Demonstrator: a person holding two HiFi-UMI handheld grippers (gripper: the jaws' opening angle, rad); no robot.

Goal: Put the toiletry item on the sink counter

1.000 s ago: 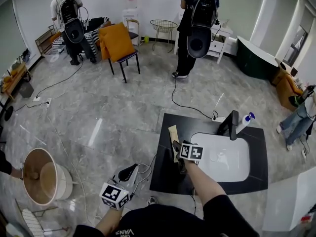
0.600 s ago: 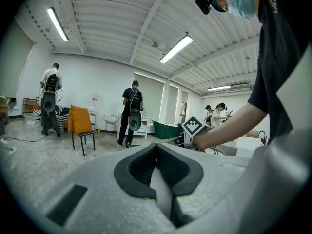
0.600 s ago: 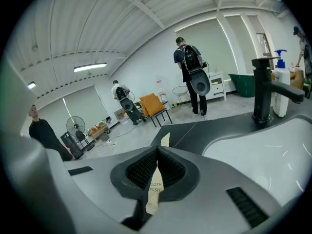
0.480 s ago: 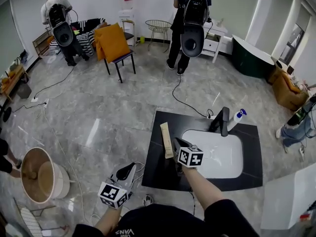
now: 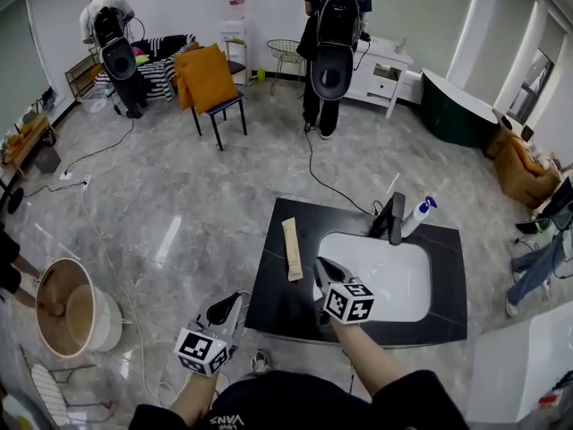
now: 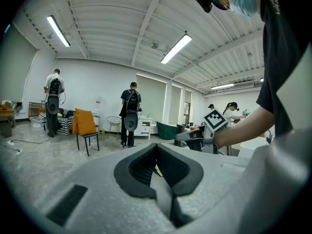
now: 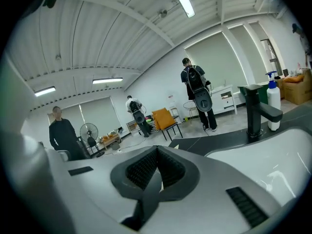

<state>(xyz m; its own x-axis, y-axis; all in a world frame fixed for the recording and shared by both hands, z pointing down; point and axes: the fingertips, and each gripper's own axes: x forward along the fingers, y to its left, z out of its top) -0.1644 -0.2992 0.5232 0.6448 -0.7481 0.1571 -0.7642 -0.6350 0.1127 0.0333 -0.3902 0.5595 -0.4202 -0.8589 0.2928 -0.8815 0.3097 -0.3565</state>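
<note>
Hanging near left, off the counter, the left gripper (image 5: 224, 312) has its jaws pressed together on nothing. The toiletry item (image 5: 292, 249) lies flat on the sink counter (image 5: 273, 305), left of the basin (image 5: 394, 276) and just apart from the right gripper (image 5: 320, 269), whose jaws are likewise pressed together and empty. Placement looks done; the next move probably only calls for drawing that gripper clear without nudging the item.

mock-up studio with freestanding sink counter (image 5: 271, 296)
</note>
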